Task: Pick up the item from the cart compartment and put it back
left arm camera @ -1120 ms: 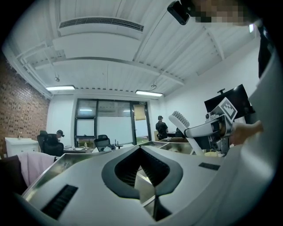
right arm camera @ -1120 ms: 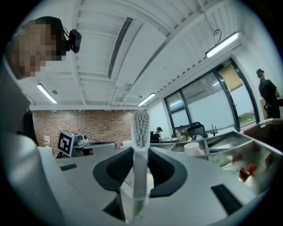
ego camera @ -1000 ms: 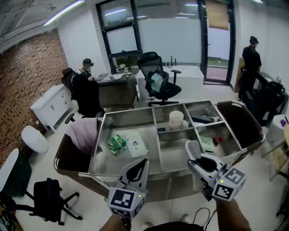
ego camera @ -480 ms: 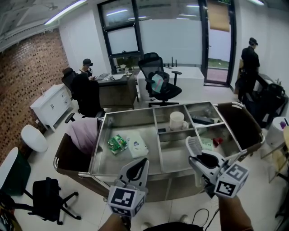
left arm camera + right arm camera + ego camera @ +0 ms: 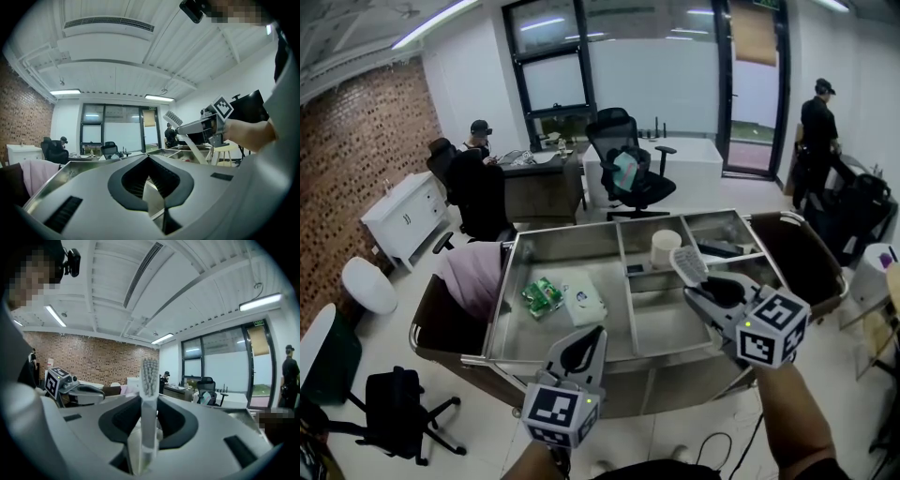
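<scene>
At six o'clock in the head view the left gripper sits unmoved, jaws closed together and empty. At four o'clock the right gripper, clamped on the white plastic brush with grey bristles, has swung up and forward since a second ago. The brush head now hangs over the compartmented steel cart, near the white cylindrical cup.

Front-mid cart compt open fr above; cup blocks compt behind.
</scene>
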